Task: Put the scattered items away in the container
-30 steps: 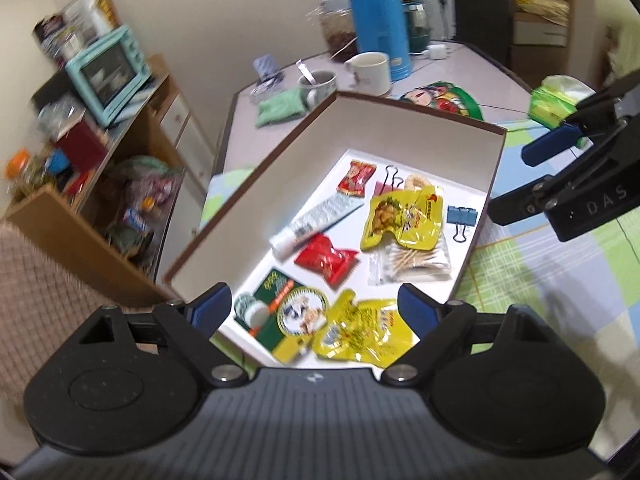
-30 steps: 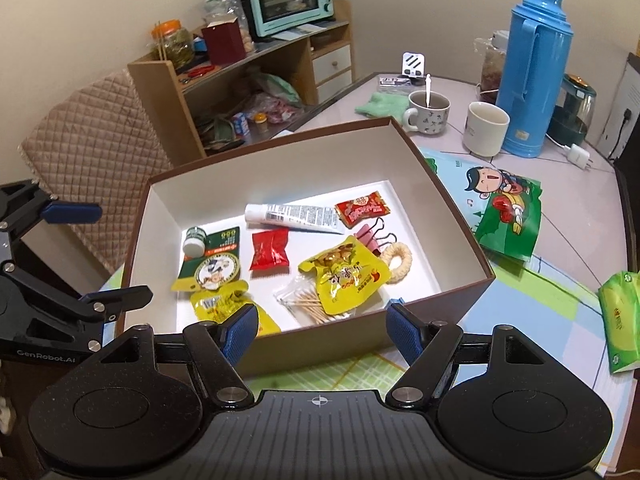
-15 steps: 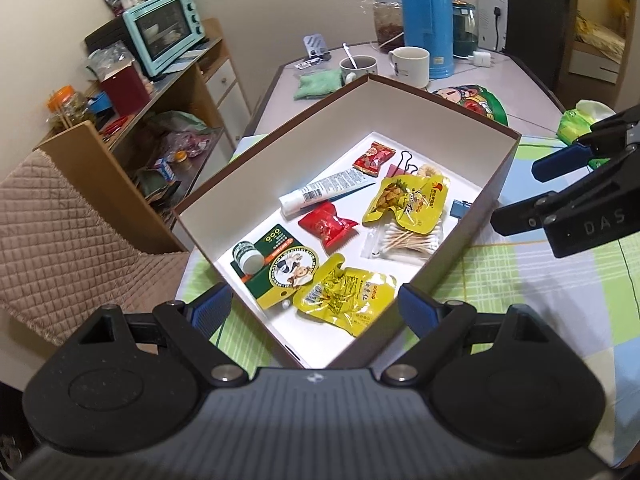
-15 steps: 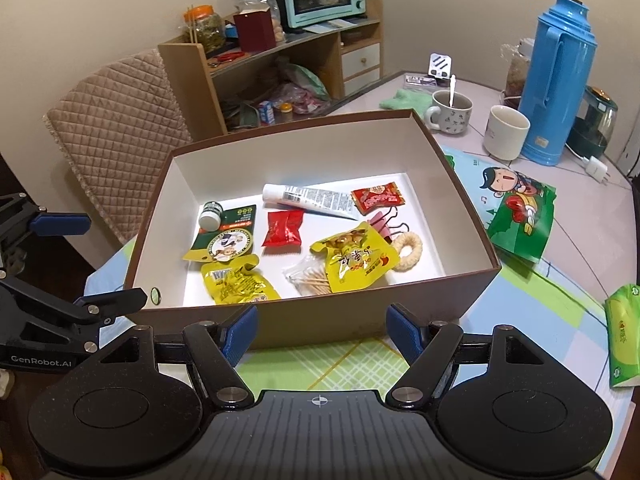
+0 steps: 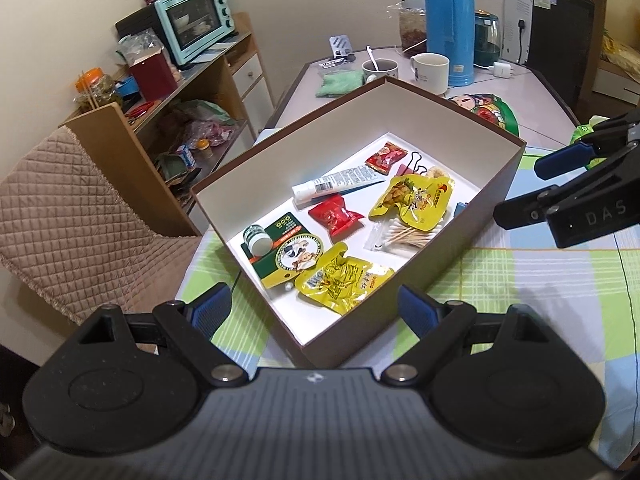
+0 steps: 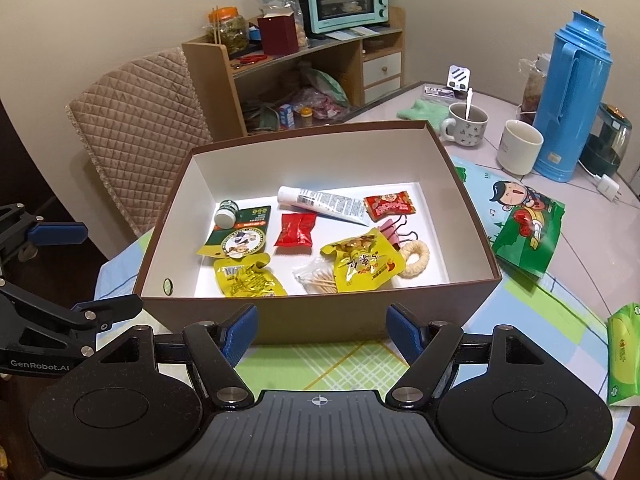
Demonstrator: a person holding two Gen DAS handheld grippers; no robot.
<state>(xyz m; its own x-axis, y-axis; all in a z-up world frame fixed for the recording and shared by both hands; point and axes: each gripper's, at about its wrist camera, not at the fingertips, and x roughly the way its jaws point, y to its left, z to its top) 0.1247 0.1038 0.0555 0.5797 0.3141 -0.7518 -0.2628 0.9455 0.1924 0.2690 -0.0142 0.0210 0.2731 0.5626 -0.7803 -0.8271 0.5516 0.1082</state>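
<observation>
Left gripper (image 5: 314, 310), marked "GenRobot.AI", and right gripper (image 6: 322, 330), marked "DAS", both spread wide and empty. Beyond them, the brown box (image 6: 320, 316) on the checked tablecloth (image 6: 320, 364) holds yellow snack packets (image 6: 362, 264), cotton swabs (image 5: 404, 236) and a printed tube (image 6: 324, 202).

The table (image 6: 516, 304) wears a checked cloth (image 6: 320, 364) near, bare pale top far. On it: the brown box (image 6: 316, 320) in the middle, a green snack bag (image 6: 528, 232) and tissue pack (image 6: 622, 356) right, two mugs (image 6: 518, 152), a blue flask (image 6: 570, 96) and green cloth (image 6: 424, 109) far
</observation>
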